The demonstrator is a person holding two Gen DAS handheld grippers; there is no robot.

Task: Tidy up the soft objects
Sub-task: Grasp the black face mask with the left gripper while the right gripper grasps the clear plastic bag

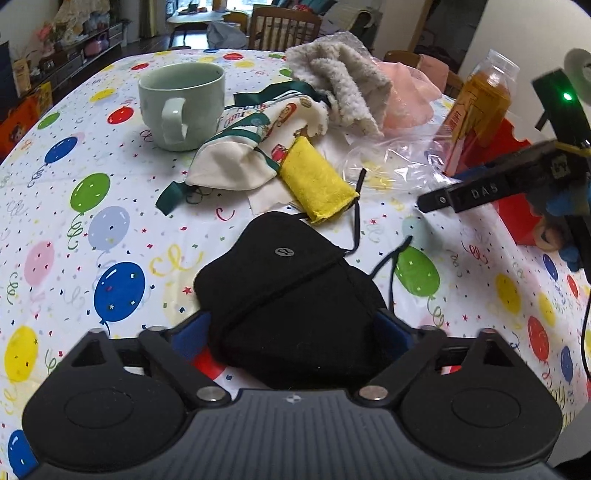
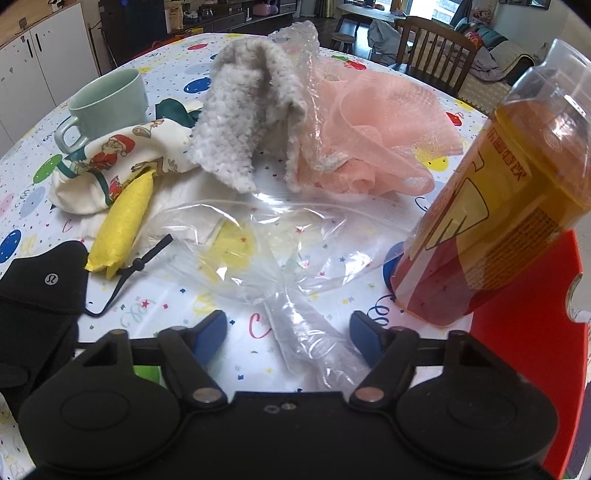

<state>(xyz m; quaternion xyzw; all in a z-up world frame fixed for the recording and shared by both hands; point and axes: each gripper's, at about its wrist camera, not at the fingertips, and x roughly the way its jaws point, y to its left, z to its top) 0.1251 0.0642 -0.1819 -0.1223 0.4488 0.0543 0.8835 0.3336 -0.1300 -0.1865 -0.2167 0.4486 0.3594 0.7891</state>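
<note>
A black face mask (image 1: 291,291) lies between the blue pads of my left gripper (image 1: 295,332), whose jaws stand wide around it without squeezing. The mask also shows in the right wrist view (image 2: 40,288). My right gripper (image 2: 288,332) is open, its pads on either side of the twisted end of a clear plastic bag (image 2: 266,254). A rolled yellow cloth (image 1: 317,181) (image 2: 123,225), a Santa-print cloth pouch (image 1: 243,147) (image 2: 110,162), a grey fleece cloth (image 1: 343,81) (image 2: 243,110) and a pink mesh puff (image 2: 376,136) lie beyond.
A pale green mug (image 1: 183,105) (image 2: 107,107) stands at the far left. A bottle of orange drink (image 2: 509,206) (image 1: 480,107) stands at the right beside a red box (image 2: 535,350). The balloon-print tablecloth (image 1: 92,221) covers the table. A wooden chair (image 1: 284,29) stands behind.
</note>
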